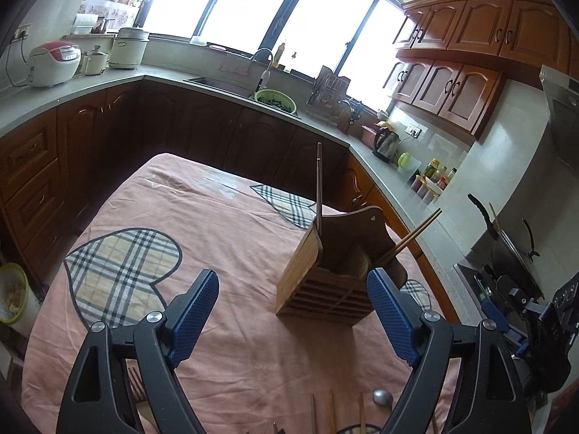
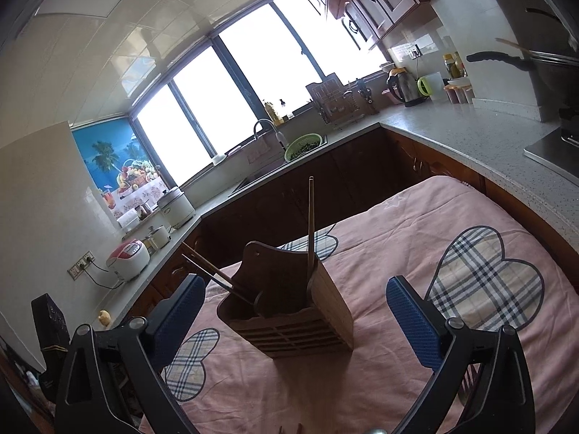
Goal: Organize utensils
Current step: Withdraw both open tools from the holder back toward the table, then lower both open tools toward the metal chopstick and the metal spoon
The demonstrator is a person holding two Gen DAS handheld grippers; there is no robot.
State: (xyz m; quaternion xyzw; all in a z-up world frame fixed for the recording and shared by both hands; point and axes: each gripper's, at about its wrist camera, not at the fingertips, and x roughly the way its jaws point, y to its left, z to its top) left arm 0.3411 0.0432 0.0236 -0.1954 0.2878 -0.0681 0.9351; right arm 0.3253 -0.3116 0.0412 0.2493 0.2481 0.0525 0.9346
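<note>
A wooden utensil holder (image 1: pixel 325 278) (image 2: pixel 293 311) stands on the pink tablecloth (image 1: pixel 217 217) (image 2: pixel 416 224). One dark chopstick (image 1: pixel 319 188) (image 2: pixel 310 224) stands upright in it. A pair of chopsticks (image 1: pixel 416 235) (image 2: pixel 213 275) leans out over its other side. My left gripper (image 1: pixel 293 278) is open just short of the holder, with nothing between its blue pads. My right gripper (image 2: pixel 296 282) is also open and empty, facing the holder from the opposite side. Loose chopsticks (image 1: pixel 331 412), a metal spoon (image 1: pixel 383 396) and a fork (image 1: pixel 135 383) (image 2: pixel 470 379) lie on the cloth near the grippers.
Kitchen counters wrap around the table: a sink with a green colander (image 1: pixel 275 100) (image 2: pixel 303 145), a kettle (image 1: pixel 386 143) (image 2: pixel 405 86), a rice cooker (image 1: pixel 54 63) (image 2: pixel 128 258) and a stove with a pan (image 1: pixel 506 253). The table's far edge (image 1: pixel 253 181) drops to the dark cabinets.
</note>
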